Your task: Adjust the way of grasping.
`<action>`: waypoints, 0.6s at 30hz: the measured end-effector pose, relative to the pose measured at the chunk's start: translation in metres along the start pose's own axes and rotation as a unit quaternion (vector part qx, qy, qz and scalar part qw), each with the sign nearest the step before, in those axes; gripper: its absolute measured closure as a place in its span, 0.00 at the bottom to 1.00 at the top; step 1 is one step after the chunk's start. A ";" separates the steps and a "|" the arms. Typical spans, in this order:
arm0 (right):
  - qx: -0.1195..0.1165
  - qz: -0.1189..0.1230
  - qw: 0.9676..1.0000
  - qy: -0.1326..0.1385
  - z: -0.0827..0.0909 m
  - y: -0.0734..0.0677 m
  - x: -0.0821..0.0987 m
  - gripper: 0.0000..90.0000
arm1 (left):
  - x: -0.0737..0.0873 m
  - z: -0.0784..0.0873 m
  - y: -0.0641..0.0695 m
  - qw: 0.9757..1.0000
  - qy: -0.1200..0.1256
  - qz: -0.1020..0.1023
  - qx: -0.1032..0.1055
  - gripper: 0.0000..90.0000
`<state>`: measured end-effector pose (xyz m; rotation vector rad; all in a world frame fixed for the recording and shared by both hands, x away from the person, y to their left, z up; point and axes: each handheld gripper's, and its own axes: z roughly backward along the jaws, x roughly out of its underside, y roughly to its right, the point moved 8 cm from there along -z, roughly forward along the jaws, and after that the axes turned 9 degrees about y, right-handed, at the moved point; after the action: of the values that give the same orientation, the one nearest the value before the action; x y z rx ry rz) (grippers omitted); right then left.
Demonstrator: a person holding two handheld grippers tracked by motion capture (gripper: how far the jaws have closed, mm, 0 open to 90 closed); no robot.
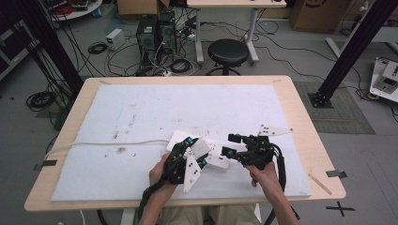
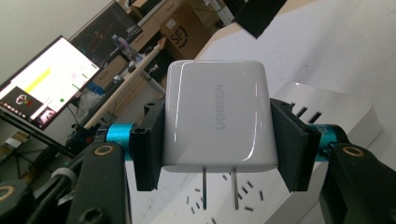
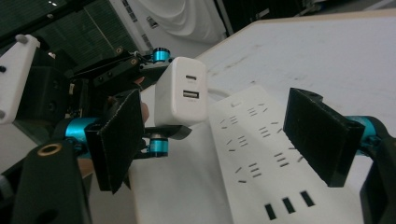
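While your left gripper (image 2: 217, 140) clamps the UGREEN charger (image 2: 217, 116) prongs-down, it hangs above the power strip (image 3: 261, 163), apparently for plugging in. Your right gripper (image 3: 229, 140) fingers stand open astride the strip, probably to steady it.

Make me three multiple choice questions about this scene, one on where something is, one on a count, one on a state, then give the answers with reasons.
1. Where is the power strip?
A. on the white mat
B. on the stool
C. on the floor

2. How many prongs has the charger?
A. one
B. two
C. three

3. What is the right gripper doing?
A. gripping the charger
B. gripping the strip
C. open, holding nothing

Answers: A, the strip lies on the mat; B, two prongs show below the charger body; C, its jaws stand apart over the strip, while the left gripper clamps the charger.
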<state>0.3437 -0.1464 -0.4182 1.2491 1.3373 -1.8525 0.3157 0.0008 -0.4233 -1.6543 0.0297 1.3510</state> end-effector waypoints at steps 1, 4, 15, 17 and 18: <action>0.000 0.000 1.000 0.000 0.000 0.000 0.000 0.23 | 0.000 0.000 0.000 1.000 0.000 0.000 0.000 0.47; -0.020 -0.018 0.999 -0.019 -0.006 -0.005 0.004 0.23 | -0.003 -0.002 0.005 1.000 0.008 -0.020 0.001 0.47; -0.061 -0.044 0.996 -0.039 -0.021 -0.016 0.013 0.23 | -0.017 -0.008 0.020 0.997 0.037 -0.061 0.017 0.47; -0.062 -0.047 0.996 -0.044 -0.023 -0.016 0.013 0.25 | -0.019 -0.009 0.022 0.997 0.042 -0.064 0.019 0.47; -0.065 -0.047 0.996 -0.045 -0.023 -0.016 0.014 0.28 | -0.019 -0.009 0.023 0.997 0.043 -0.064 0.019 0.47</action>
<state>0.3327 -0.1182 -0.4254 1.0409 1.4629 -1.8308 0.3028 -0.0275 -0.4238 -1.6521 -0.0010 1.1760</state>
